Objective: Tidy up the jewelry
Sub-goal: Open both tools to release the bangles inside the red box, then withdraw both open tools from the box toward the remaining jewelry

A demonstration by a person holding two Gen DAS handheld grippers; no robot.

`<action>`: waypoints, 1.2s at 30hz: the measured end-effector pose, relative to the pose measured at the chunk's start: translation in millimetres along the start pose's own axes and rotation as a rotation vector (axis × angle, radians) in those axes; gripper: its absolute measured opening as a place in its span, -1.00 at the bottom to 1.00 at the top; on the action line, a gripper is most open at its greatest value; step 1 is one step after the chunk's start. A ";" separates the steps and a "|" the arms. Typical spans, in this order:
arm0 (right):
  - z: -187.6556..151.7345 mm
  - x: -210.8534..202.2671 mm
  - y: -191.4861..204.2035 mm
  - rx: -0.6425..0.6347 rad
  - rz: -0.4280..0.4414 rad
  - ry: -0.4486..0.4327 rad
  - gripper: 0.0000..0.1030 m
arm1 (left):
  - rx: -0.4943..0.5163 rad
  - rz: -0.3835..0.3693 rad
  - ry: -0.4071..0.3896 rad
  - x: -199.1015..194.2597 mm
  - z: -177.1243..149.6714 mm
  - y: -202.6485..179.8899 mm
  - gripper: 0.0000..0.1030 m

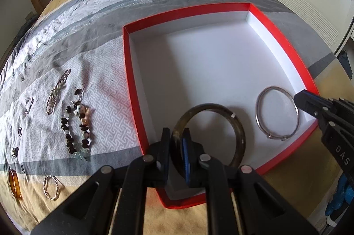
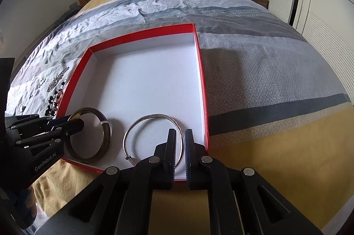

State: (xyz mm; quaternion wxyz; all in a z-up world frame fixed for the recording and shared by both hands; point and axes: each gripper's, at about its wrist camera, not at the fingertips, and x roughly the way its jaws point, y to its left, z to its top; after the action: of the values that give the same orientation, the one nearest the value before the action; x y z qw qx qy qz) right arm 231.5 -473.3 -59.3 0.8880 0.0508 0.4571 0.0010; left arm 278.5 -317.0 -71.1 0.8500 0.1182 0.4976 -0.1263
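A red box [image 1: 285, 40] with a white inside lies on the bed; it also shows in the right wrist view [image 2: 202, 71]. My left gripper [image 1: 176, 135] is shut on a dark brown bangle [image 1: 240, 135] and holds it over the box's near left part; the bangle also shows in the right wrist view [image 2: 107, 135]. My right gripper [image 2: 180, 135] is shut on a thin silver bangle [image 2: 141, 122], which rests on the box floor at the near right [image 1: 276, 89].
Several pieces lie on the bedspread left of the box: a dark bead bracelet [image 1: 75, 124], a silver chain [image 1: 56, 91], an amber bangle [image 1: 14, 183], a twisted silver bangle [image 1: 52, 188] and small rings [image 1: 28, 103]. White wardrobe doors [image 2: 320, 2] stand on the right.
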 end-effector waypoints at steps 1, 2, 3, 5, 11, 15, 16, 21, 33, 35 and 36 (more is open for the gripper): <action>-0.2 -2.4 0.1 -0.001 0.001 -0.003 -0.80 | 0.001 -0.003 -0.003 -0.8 -0.3 -0.2 -0.78; -0.7 -5.4 0.3 -0.001 0.001 -0.006 -0.77 | 0.001 -0.007 -0.006 -1.6 -0.4 -0.5 -0.78; -0.9 -9.3 0.6 -0.002 0.001 -0.012 -0.73 | 0.001 -0.014 -0.008 -2.8 -0.4 -0.7 -0.78; -1.0 -20.6 0.3 0.000 -0.007 -0.033 -0.49 | -0.004 -0.024 -0.012 -5.3 -0.1 0.0 -0.74; -8.1 -60.3 -8.2 0.018 -0.041 -0.086 -0.33 | -0.003 -0.020 -0.031 -14.4 1.3 -2.7 -0.54; -18.0 -81.8 -20.8 0.051 -0.060 -0.095 -0.33 | -0.013 -0.024 -0.062 -32.1 0.3 -0.2 -0.33; -20.9 -86.1 -23.7 0.060 -0.064 -0.095 -0.33 | -0.015 -0.030 -0.068 -38.0 -0.4 1.0 -0.33; -37.1 -109.4 -28.5 0.103 -0.076 -0.090 -0.33 | -0.036 -0.050 -0.114 -76.3 -9.7 11.2 -0.32; -70.8 -190.9 19.8 0.104 -0.033 -0.162 -0.26 | -0.110 -0.041 -0.148 -168.6 -84.6 64.7 -0.33; -74.9 -204.7 33.3 0.095 -0.019 -0.180 -0.26 | -0.130 -0.022 -0.156 -182.9 -99.0 78.7 -0.33; -76.5 -211.3 40.7 0.087 -0.013 -0.188 -0.26 | -0.142 -0.015 -0.164 -190.5 -106.3 86.8 -0.33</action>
State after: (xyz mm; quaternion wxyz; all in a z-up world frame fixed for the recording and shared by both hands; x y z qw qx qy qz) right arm 48.2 -436.2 71.8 0.9239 0.0862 0.3716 -0.0296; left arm 130.6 -182.1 51.7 0.8932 0.0434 0.4347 -0.1065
